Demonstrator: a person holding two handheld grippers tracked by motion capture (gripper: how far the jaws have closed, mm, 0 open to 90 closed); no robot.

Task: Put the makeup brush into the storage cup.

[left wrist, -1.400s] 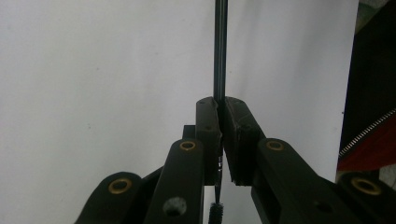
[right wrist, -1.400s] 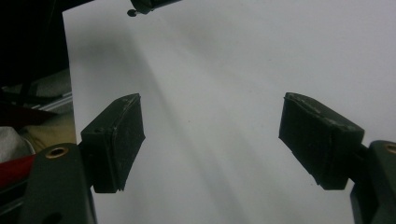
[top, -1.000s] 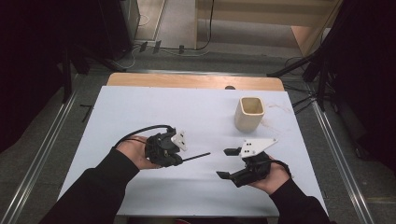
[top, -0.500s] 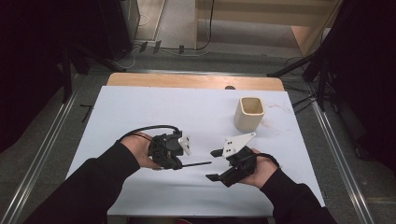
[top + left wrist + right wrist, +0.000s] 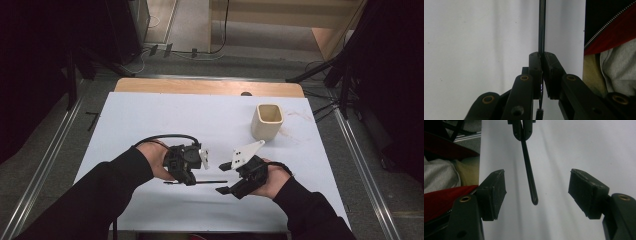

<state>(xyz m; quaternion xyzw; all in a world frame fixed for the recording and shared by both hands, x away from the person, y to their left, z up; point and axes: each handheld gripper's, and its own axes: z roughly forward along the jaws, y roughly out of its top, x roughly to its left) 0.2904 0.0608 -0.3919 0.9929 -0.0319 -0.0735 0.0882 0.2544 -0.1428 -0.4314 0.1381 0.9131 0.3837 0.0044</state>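
The thin black rod (image 5: 207, 181) sits pinched in our left claw (image 5: 192, 181) above the counter (image 5: 150, 120); our right claw (image 5: 223, 177), still spread, has just been narrowing around its free tip, so a handover looks close.

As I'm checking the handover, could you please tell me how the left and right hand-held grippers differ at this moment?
The left hand-held gripper is shut on the thin black rod; the right hand-held gripper is open, and its jaws have just been closing. The left grips the rod's near end; the right's pads flank the free tip without touching. Both are black, each held in a hand above the white table, and they face each other.
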